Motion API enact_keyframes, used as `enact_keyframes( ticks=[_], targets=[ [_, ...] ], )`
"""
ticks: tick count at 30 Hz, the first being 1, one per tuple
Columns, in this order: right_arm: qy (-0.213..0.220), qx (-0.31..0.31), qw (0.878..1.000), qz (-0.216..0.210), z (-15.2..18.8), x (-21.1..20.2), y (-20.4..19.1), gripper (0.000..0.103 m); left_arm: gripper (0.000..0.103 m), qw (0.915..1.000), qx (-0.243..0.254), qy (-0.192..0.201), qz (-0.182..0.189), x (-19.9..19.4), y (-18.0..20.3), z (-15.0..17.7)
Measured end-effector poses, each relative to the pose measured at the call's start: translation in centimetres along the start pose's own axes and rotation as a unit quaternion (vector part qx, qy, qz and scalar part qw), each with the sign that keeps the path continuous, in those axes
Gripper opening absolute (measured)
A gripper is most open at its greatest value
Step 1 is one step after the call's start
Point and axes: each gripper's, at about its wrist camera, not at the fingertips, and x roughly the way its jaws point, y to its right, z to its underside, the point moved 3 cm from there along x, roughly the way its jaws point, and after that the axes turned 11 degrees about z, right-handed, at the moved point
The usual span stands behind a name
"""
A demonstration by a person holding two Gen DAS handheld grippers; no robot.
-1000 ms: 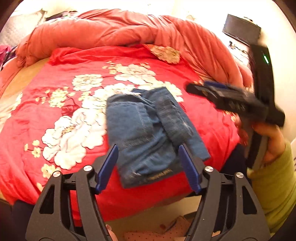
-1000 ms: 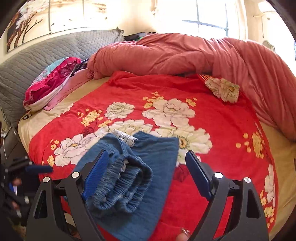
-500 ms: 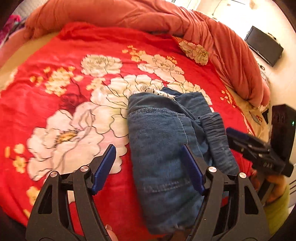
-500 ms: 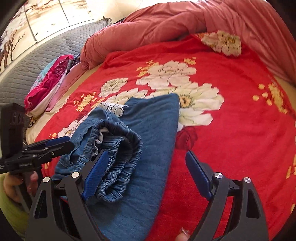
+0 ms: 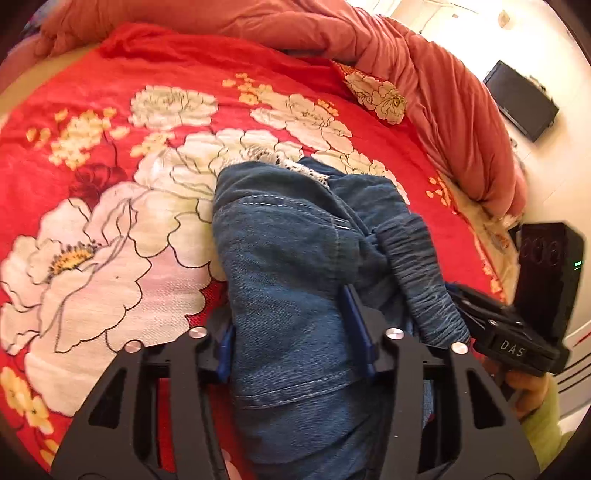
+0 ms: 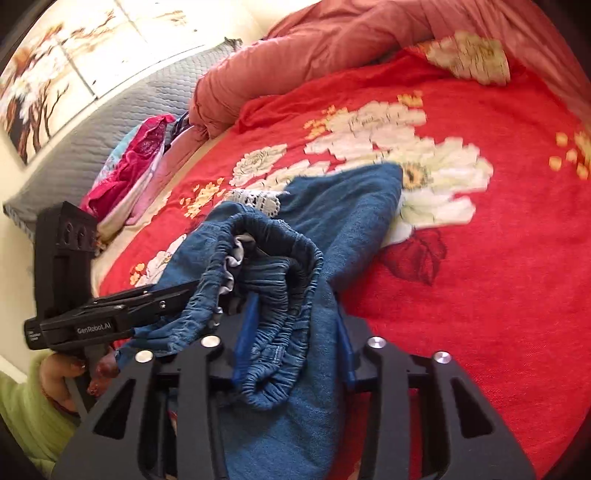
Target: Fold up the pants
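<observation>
I am gripping the pants (image 5: 295,280) with both grippers at the near edge of the bed (image 5: 110,122). My left gripper (image 5: 295,343) is closing its blue fingers (image 5: 356,325) on the folded denim bundle, the cloth filling the gap between them. My right gripper (image 6: 295,336) is pinching the gathered elastic waistband (image 6: 273,291), which is bunching between its fingers (image 6: 247,332). The pants are lying folded on the red floral blanket (image 6: 480,295), lace trim (image 6: 258,199) peeking out at the far end. A pink quilt (image 5: 295,26) is lying heaped beyond.
</observation>
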Motion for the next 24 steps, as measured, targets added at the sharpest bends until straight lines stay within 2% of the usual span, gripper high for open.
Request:
enact_keyframes(
  ticks=[4, 12, 18, 24],
  targets=[
    [0.037, -0.056, 0.998, 0.017, -1.3, -1.9, -2.0, 0.027, 0.035, 0.9996, 0.025, 0.009, -0.007, -0.8, 1.1, -0.9],
    [0.075, -0.069, 0.994, 0.029, -6.2, -1.7, -1.6, 0.027, 0.035, 0.9984, 0.048, 0.027, -0.014, -1.3, 1.0, -5.7],
    [0.073, -0.065, 0.994, 0.042, -8.8, 0.4, -0.6, 0.027, 0.035, 0.9975, 0.06, 0.031, -0.023, -0.1, 0.2, -8.3],
    [0.069, -0.055, 0.995, 0.05, -10.1, 2.3, 0.2, 0.027, 0.035, 0.9966, 0.069, 0.035, -0.029, 1.2, -0.5, -10.1]
  ],
)
